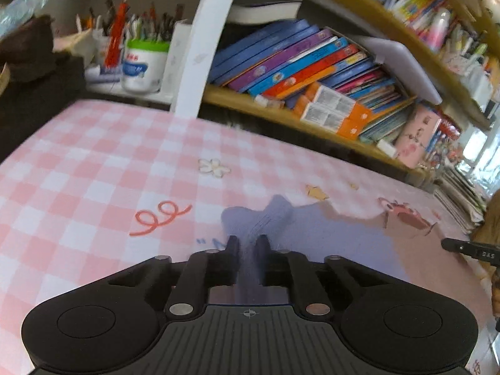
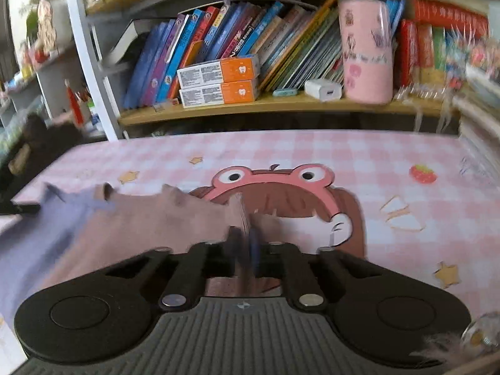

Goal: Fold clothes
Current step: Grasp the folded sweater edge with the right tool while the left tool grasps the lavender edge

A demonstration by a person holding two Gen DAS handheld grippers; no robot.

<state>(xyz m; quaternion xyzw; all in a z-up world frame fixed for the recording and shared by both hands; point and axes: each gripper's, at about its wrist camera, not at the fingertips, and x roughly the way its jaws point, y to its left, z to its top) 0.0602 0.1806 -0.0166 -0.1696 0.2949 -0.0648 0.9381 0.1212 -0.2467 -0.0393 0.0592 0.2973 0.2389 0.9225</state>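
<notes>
A thin garment, lavender on one side and dusty pink on the other, lies rumpled on the pink checked mat. In the left wrist view my left gripper is shut on a lavender fold that stands up between its fingers. In the right wrist view my right gripper is shut on the pink edge, which rises as a thin ridge between its fingers. The garment stretches between the two grippers. The right gripper's black tip shows at the right edge, and the left gripper's tip at the left edge.
A wooden shelf behind the mat holds leaning books, two orange boxes, a white charger and a pink cup. A white post, a tub of pens and a dark bundle stand at the left.
</notes>
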